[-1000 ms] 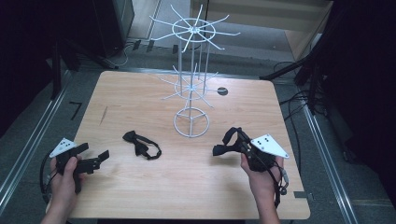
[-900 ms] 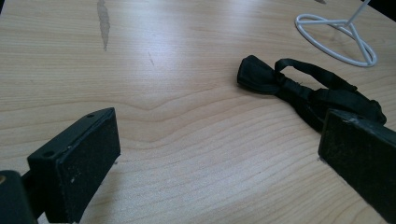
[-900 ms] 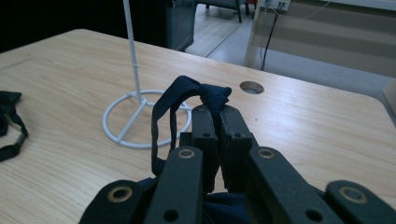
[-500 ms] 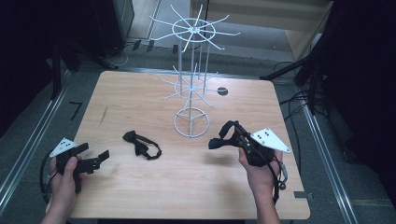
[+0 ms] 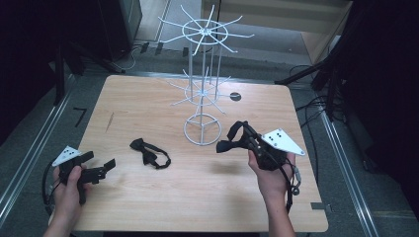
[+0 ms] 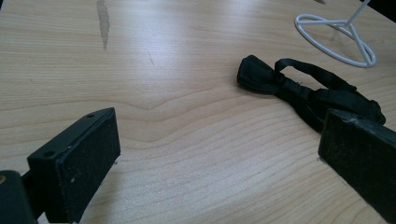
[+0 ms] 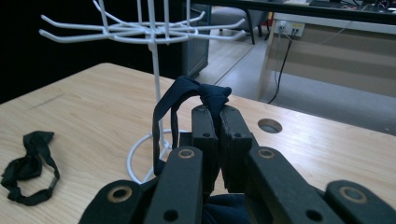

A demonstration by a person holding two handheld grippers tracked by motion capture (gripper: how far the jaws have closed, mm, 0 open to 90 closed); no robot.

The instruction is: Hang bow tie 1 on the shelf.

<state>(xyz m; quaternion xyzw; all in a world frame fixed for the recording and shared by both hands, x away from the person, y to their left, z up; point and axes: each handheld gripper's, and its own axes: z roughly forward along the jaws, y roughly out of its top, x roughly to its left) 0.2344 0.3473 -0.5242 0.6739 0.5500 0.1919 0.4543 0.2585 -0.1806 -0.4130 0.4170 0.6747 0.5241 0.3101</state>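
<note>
A white wire display rack (image 5: 203, 94) with two tiers of spokes stands at the middle back of the wooden table (image 5: 148, 98). My right gripper (image 5: 243, 139) is shut on a dark navy bow tie (image 5: 232, 139), lifted above the table just right of the rack's ring base (image 5: 202, 129); its strap loops upward (image 7: 182, 100) past the jaws. A black bow tie (image 5: 149, 153) lies flat left of the base, also seen as a black bow tie (image 6: 303, 88). My left gripper (image 5: 101, 167) rests low at the front left, open, its pads (image 6: 79, 158) empty, aimed toward that tie.
A round hole (image 5: 235, 97) sits in the tabletop behind the rack. A dark streak (image 5: 109, 122) marks the wood at left. Metal rails (image 5: 29, 148) run along both table sides, with cables (image 5: 311, 106) on the floor at right.
My right gripper has carried the navy bow tie up and left, closer to the rack's base. The left gripper and the black tie have stayed put.
</note>
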